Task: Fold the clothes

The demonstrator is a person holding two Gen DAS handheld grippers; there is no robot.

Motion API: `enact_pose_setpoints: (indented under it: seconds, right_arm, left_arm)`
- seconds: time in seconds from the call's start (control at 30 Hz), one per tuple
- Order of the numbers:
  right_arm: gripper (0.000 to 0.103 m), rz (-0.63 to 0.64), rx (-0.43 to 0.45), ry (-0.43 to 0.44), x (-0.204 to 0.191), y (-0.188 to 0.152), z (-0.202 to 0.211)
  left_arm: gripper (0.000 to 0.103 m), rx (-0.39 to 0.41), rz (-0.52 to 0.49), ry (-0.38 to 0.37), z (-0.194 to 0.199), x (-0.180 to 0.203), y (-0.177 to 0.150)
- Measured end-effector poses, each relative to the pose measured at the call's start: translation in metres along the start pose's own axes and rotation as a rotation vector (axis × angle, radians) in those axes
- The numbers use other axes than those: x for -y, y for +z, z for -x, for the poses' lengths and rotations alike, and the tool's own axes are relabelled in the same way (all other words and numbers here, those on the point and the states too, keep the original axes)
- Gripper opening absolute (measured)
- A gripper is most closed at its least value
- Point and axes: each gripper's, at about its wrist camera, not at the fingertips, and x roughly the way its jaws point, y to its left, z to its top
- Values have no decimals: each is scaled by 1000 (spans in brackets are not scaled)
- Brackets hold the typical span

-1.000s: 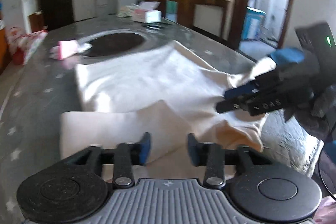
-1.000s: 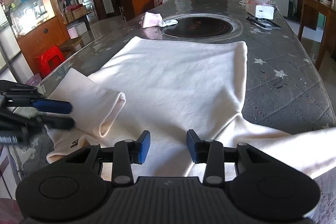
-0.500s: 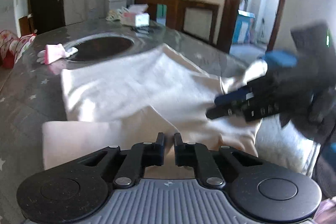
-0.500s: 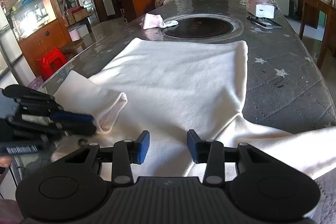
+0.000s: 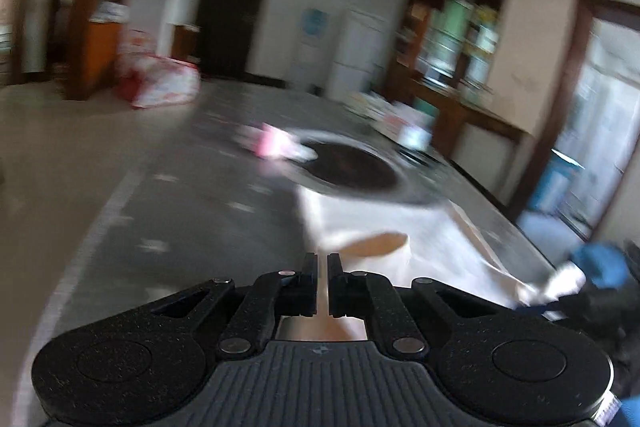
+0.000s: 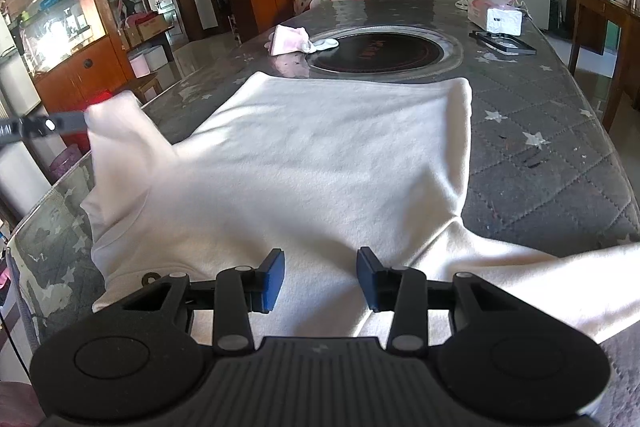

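A cream sweatshirt lies spread on the grey star-patterned table. My left gripper is shut on the cuff of its left sleeve. In the right wrist view that sleeve is lifted off the table and stretched out towards the left edge, held by the left gripper. My right gripper hovers over the garment's near part; its jaws are opening, with cloth below them and nothing pinched. The other sleeve trails off to the right. The left wrist view is blurred.
A pink cloth lies by a round dark inset plate in the middle of the table. A tissue box and a flat black frame sit at the far right. The table's edge runs close under the raised sleeve.
My left gripper closed on the sleeve cuff, then swung up and out to the left, unfolding the sleeve from the garment's body. The right gripper stayed in place.
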Motion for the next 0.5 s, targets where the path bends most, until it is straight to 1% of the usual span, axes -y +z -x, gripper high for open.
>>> enact_pose_setpoints:
  seconds: [0.13, 0.2, 0.23, 0.27, 0.33, 0.4, 0.47, 0.5]
  right_arm:
    - [45, 34, 9, 5, -8, 1, 2]
    - [47, 60, 16, 12, -15, 2, 4]
    - [47, 71, 16, 16, -17, 2, 3]
    - [48, 82, 16, 21, -20, 2, 3]
    - [49, 99, 13, 30, -26, 3, 1]
    - [50, 106, 7, 41, -32, 3, -2]
    - [50, 116, 1, 48, -36, 3, -4]
    - [51, 120, 0, 50, -38, 3, -4]
  left_arm:
    - [5, 46, 96, 127, 23, -41, 3]
    - [5, 40, 138, 160, 29, -57, 0]
    - [5, 16, 162, 152, 29, -62, -3]
    - [5, -8, 164, 130, 27, -61, -5]
    - [6, -43, 121, 85, 20, -47, -10]
    - [13, -76, 80, 31, 9, -29, -14]
    - [28, -103, 54, 4, -7, -15, -15]
    - [33, -117, 41, -9, -15, -8, -16]
